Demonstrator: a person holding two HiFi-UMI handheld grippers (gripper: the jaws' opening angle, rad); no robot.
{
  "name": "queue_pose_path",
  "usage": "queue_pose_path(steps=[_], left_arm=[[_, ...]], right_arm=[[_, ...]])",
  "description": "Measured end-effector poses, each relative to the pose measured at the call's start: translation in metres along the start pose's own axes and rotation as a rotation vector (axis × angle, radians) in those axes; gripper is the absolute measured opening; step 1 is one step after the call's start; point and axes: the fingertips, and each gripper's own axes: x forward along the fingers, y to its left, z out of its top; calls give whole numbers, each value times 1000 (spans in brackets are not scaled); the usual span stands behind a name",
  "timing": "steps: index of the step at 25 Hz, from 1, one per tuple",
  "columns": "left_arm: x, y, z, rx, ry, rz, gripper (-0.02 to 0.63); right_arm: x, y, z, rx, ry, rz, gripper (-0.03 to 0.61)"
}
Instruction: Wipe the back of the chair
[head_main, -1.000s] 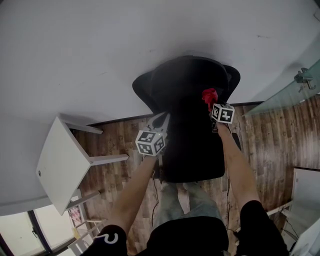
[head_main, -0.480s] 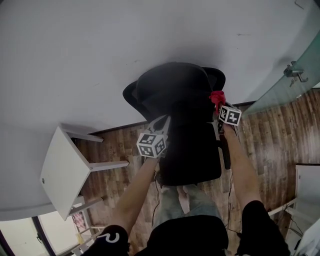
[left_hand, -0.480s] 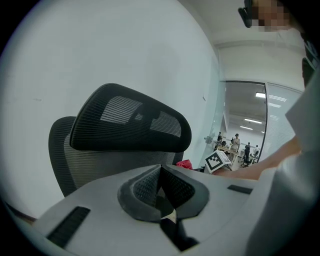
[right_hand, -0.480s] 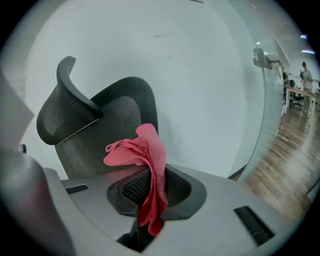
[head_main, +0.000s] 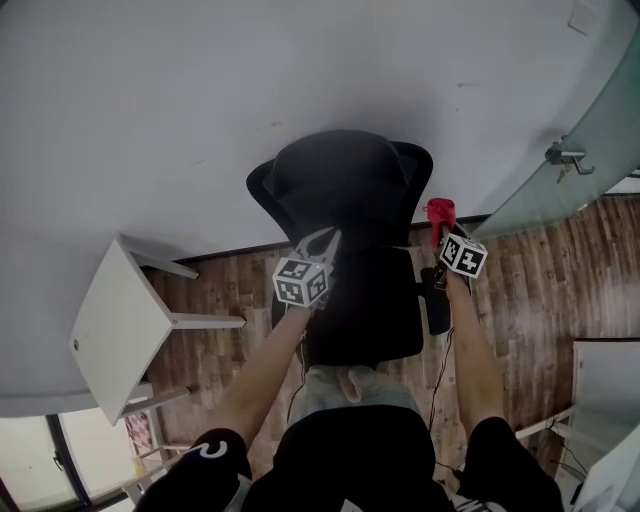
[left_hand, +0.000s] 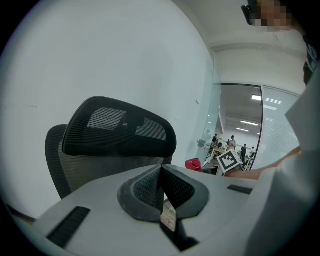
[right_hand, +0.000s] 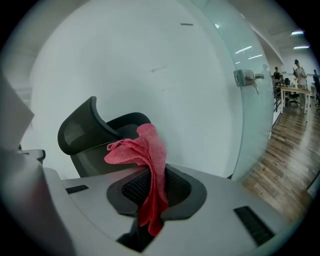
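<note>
We have the red cloth (right_hand: 146, 150) pinched fast in the right tongs (right_hand: 152, 190), a loose fold standing up beyond the tips. The left tongs (left_hand: 161, 175) are pressed together with nothing between them. In the head view the black chair (head_main: 370, 200) stands at 12 o'clock from us, close to the white wall (head_main: 200, 80). The cloth hangs just off the chair's 3 o'clock edge, apart from it as far as we can tell. The left tongs hover over its 9 o'clock side.

We judge the cloth is not yet on the back. To wipe well, we would lay the fold flat on the mesh rather than poke with the tips. We would press lightly, since mesh gives, and draw overlapping strokes from the headrest (left_hand: 120, 125) downward. A chair like this probably swivels, so the left tongs could steady it.

The floor (head_main: 230, 285) is dark wood plank. A small white table (head_main: 115, 320) sits at 8 o'clock. A glass partition (head_main: 590, 150) with a metal handle (head_main: 562, 157) stands at 2 o'clock, and beyond it is an office with distant people (right_hand: 298, 72).
</note>
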Motion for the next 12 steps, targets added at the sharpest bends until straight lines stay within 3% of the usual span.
queue_pose_path(steps=[12], left_arm=[[-42, 6, -19, -65, -21, 14, 25]], right_arm=[[-50, 58, -6, -42, -29, 61, 72]])
